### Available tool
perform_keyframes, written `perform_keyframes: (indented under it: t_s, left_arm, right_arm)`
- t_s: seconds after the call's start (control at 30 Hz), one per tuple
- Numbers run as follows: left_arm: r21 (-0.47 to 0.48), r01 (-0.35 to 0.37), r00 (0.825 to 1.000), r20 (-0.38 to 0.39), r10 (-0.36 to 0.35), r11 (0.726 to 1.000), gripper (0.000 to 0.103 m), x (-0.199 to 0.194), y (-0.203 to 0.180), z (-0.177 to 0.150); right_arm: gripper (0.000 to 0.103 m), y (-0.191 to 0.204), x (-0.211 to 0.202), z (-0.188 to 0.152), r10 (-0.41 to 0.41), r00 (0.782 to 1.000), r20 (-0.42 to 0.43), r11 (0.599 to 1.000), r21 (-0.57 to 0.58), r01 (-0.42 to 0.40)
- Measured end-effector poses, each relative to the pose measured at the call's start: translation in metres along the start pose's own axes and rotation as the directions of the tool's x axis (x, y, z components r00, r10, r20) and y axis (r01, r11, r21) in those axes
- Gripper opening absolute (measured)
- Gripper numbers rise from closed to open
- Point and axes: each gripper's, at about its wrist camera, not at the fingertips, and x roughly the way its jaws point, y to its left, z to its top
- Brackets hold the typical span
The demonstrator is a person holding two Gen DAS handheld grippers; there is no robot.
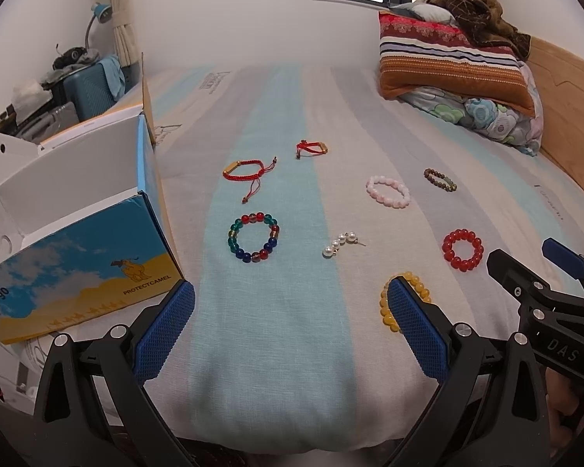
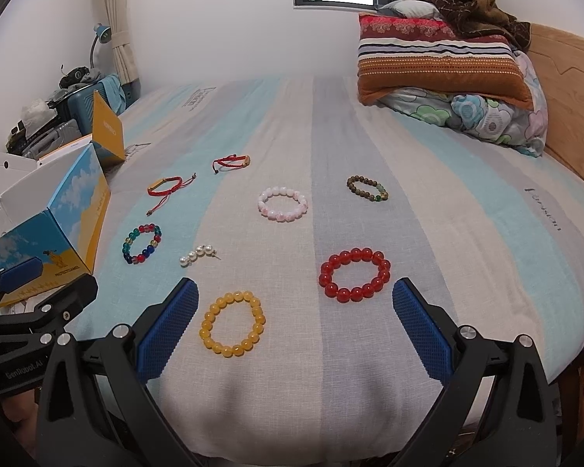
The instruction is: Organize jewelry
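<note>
Left to right on the bed sheet: open box, multicolor bracelet, pearl earring, red bracelet. We hold left gripper and right gripper wide open, both empty. Only the right wrist view shows the yellow bracelet whole; the left view half-hides it behind a finger.

we see bedsheet striped pale blue, grey, cream. our gripper pads blue, cross-hatched, on black arms. bracelets: yellow bracelet, red bracelet, pink-white bracelet, brown-green bracelet, multicolour bracelet red, green, blue, amber. pearl earring white. two red cord bracelets with gold tubes. box blue sky, yellow sand, camel print. pillow striped red, white, orange.
</note>
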Motion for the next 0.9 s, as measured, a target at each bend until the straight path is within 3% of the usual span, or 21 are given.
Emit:
perform_keyframes:
  t_s: [0.53,0.9]
  left_arm:
    - [0.004,0.002,1.0,-0.009,-0.002,1.0,0.097,0.005,-0.003,0.0]
    - [0.069,0.026,0.995,-0.093,-0.02,0.997,0.097,0.048,-0.041,-0.009]
  right_arm:
    - [0.096,-0.002,0.001,0.001,-0.001,1.0,-0.004,1.0,0.004,0.001]
    - [0.096,-0.025,0.033,0.011,-0.032,0.996,-0.078,0.999,0.029,0.034]
